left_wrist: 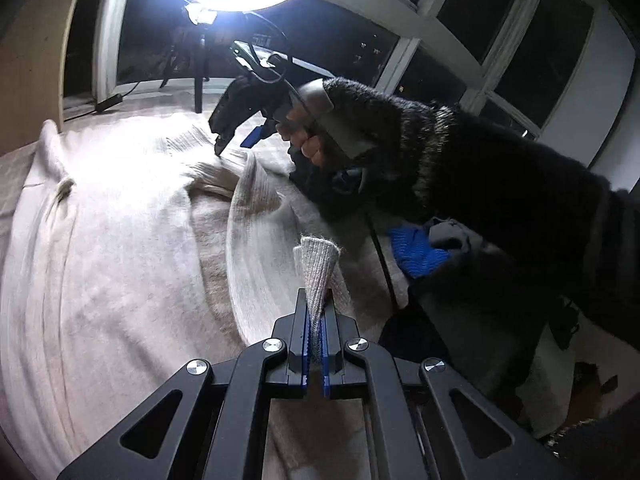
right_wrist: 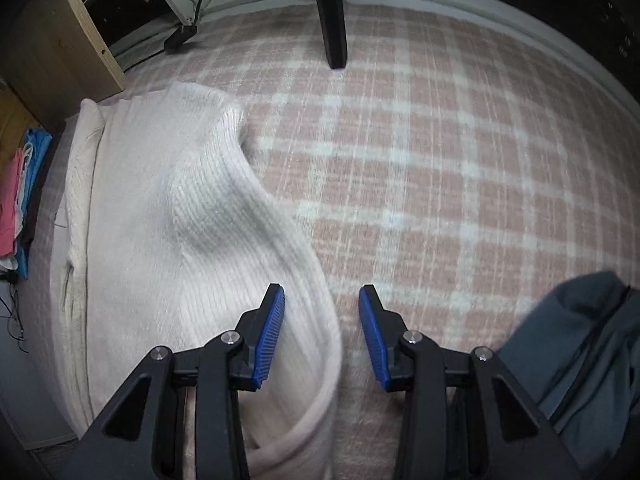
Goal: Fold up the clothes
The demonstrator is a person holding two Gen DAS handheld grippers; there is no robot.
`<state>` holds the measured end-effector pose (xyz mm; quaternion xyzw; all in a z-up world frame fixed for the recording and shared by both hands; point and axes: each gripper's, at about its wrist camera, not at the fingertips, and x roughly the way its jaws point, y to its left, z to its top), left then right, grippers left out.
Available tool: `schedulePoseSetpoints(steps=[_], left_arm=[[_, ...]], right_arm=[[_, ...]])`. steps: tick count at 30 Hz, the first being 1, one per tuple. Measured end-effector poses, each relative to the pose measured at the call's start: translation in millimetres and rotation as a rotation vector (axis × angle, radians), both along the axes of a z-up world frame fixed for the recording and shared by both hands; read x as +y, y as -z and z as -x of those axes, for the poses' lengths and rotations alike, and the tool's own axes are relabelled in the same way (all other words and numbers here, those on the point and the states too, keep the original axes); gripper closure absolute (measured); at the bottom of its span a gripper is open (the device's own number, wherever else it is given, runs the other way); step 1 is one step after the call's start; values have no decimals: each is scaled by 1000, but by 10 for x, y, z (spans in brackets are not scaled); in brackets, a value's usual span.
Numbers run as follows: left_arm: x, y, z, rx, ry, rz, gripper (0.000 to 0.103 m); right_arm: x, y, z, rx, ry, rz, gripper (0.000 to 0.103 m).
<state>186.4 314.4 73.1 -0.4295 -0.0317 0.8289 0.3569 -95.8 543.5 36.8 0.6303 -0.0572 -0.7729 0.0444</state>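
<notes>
The cream ribbed sweater [left_wrist: 120, 220] lies spread over the left part of the checked blanket [right_wrist: 420, 160], its right edge rumpled and curling. It looks soft and limp — a thick knit that will sag and drag rather than hold a crease, so cuffs and hems are the places to pinch. The left gripper [left_wrist: 316, 320] is clenched on a ribbed cuff [left_wrist: 318, 264] near the sweater's right edge. The right gripper [right_wrist: 322, 320] stands released above that same edge — nothing between its blue pads [right_wrist: 270, 332]. A dark garment [right_wrist: 580, 340] lies at the blanket's right.
</notes>
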Motion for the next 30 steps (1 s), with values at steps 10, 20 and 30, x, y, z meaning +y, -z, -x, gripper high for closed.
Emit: schedulePoseSetpoints(steps=[10,20,30], left_arm=[[-138,-78,-204,28,-45,12,100],[-703,-65,-561,74,-196,108,99],[-1082,196,-710,-2,-209,198,88]], right_arm=[[-17,-120,-13,30,-2,44,99],[-899,-703,56,107,-161,139,90],[-569,-700,-725,191,-48,122,68]])
